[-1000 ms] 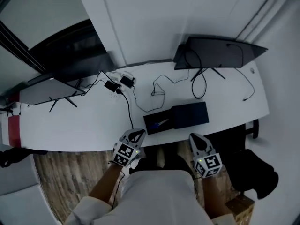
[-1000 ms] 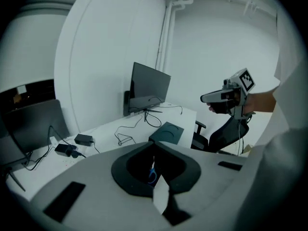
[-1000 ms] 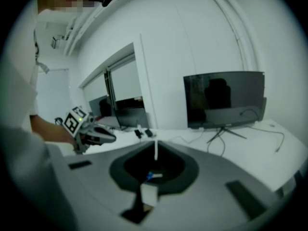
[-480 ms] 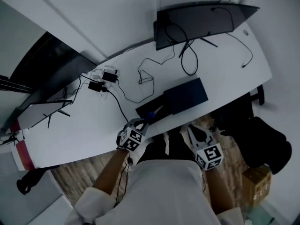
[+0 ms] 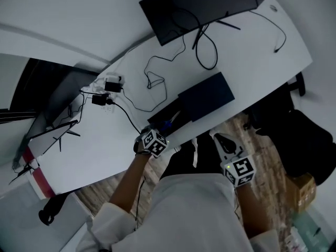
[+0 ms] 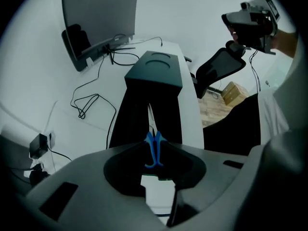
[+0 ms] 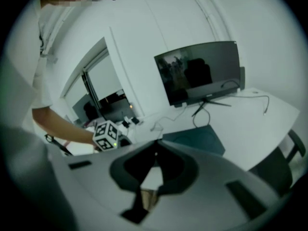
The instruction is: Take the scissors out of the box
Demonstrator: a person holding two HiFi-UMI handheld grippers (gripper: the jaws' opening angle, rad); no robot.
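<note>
A dark box lies on the white desk (image 5: pixel 94 140), its lid (image 5: pixel 206 95) slid off the open tray (image 5: pixel 160 121). Blue-handled scissors (image 5: pixel 169 124) lie in the tray. My left gripper (image 5: pixel 156 133) hangs steeply over the tray's near end. Its jaws are opening, with the scissors (image 6: pixel 152 154) just ahead of them and nothing pressed between the pads. In the left gripper view the tray (image 6: pixel 127 121) and lid (image 6: pixel 156 71) run away from me. My right gripper (image 5: pixel 219 138) hovers off the desk's front edge, shut and empty. The right gripper (image 7: pixel 155 154) looks at the lid (image 7: pixel 195 139).
A monitor (image 5: pixel 199 4) stands at the back of the desk with looped cables (image 5: pixel 155 77) in front of it. Power adapters (image 5: pixel 107 85) lie to the left, near a second screen (image 5: pixel 47 98). A black chair (image 5: pixel 294 140) and a cardboard box (image 5: pixel 304 185) sit on the floor at right.
My left gripper has dropped from in front of the desk edge down onto the tray's near end and tipped steeply. The right gripper sank a little. The head view swung left.
</note>
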